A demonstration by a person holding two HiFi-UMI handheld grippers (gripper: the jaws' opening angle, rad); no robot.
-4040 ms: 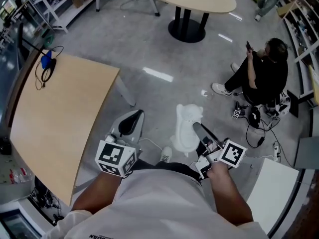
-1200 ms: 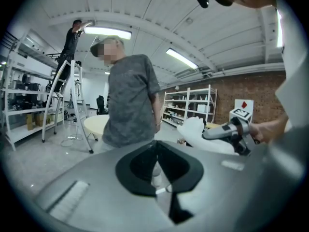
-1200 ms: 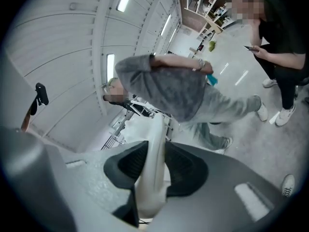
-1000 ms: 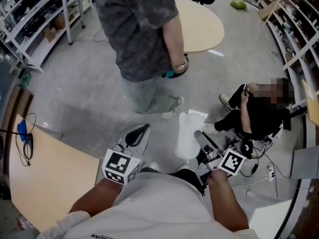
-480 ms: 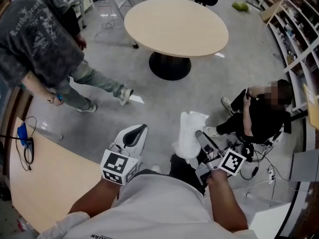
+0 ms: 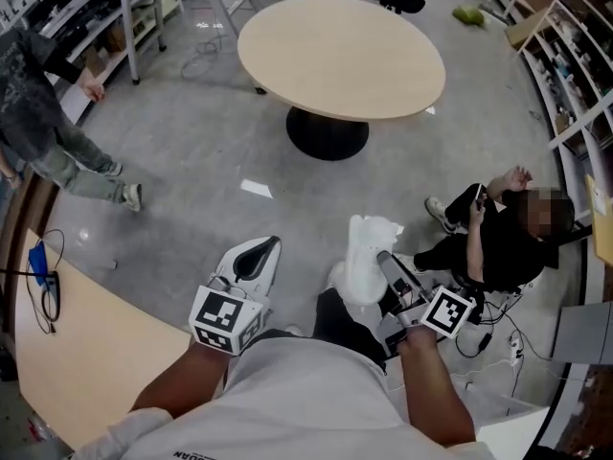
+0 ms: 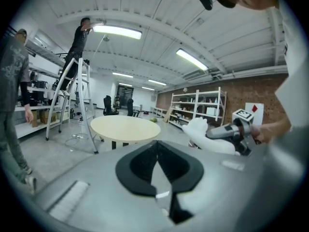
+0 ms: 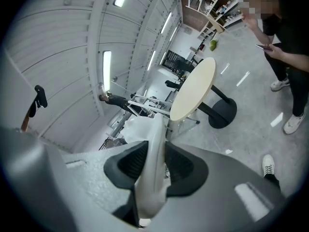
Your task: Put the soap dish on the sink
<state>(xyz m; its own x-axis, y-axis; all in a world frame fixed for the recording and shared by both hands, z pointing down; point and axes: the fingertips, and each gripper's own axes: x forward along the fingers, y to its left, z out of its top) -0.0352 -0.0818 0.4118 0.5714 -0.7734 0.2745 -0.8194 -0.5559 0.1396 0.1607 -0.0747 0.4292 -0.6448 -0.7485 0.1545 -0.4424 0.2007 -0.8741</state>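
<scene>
Meanwhile, the surroundings have changed while the load has not. The standing person, who filled the upper middle of the head view a second ago, is now far off at the upper left edge. The round table he was hiding is fully open to view at the top centre. The seated person remains at the right, and the corner of the wooden desk sits at the lower left.

For the task this looks like a carry in progress with the way ahead freed. No sink appears in any view, so the placing step is probably some way off.

The right gripper is clamped on the white soap dish, which sticks out of it toward the upper middle of the frame, over the grey floor. In the right gripper view the dark pads press on both faces of the dish's thin edge, so the jaws stand partly apart with the dish filling the gap.

The left gripper, at the lower centre-left, has its jaw tips together. In the left gripper view nothing lies between them.
</scene>
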